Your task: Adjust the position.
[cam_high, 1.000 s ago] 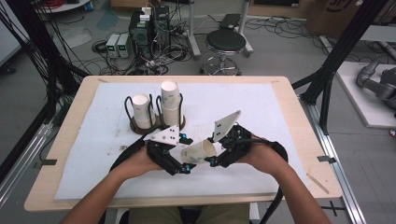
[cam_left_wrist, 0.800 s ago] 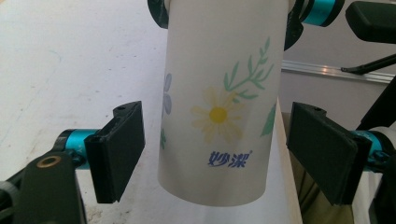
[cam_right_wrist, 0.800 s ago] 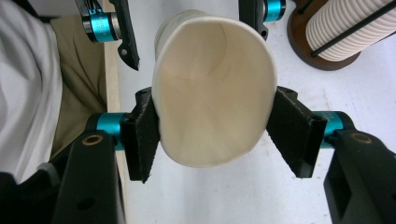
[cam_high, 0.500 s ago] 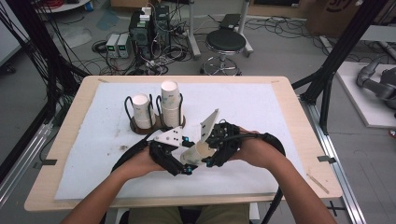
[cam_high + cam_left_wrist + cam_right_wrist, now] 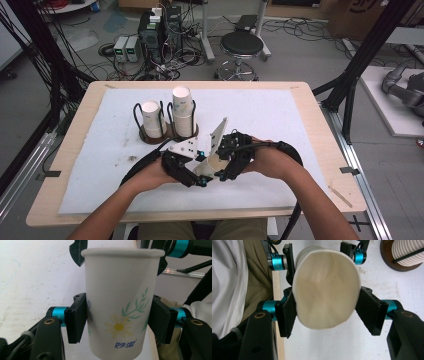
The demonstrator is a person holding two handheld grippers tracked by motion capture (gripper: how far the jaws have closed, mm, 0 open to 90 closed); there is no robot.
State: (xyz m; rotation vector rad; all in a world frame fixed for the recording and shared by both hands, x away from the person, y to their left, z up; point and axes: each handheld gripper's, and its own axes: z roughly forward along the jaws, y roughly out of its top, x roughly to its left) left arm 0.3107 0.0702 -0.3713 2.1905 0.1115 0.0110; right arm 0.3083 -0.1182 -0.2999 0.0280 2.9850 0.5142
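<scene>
A white paper cup with a daisy print (image 5: 209, 166) (image 5: 117, 302) hangs over the front middle of the table, gripped from both sides. My left gripper (image 5: 199, 176) (image 5: 117, 320) is shut on the cup's lower body, with a pad pressed on each flank. My right gripper (image 5: 222, 167) (image 5: 325, 312) pinches the cup at its rim (image 5: 325, 297), squeezing the mouth into an oval. The right jaws have just been opening a little, and their pads still touch the cup. Both hands sit close together.
A round wire holder (image 5: 167, 134) stands behind the hands with two stacks of paper cups (image 5: 151, 117) (image 5: 182, 110). A white mat (image 5: 280, 115) covers the wooden table (image 5: 320, 115). The person's lap lies past the front edge. A stool (image 5: 241, 45) and electronics stand beyond the table.
My right gripper carried the cup leftward to the left gripper. The left jaws, wide apart before, have closed on the cup. The grey plates now nearly overlap.
</scene>
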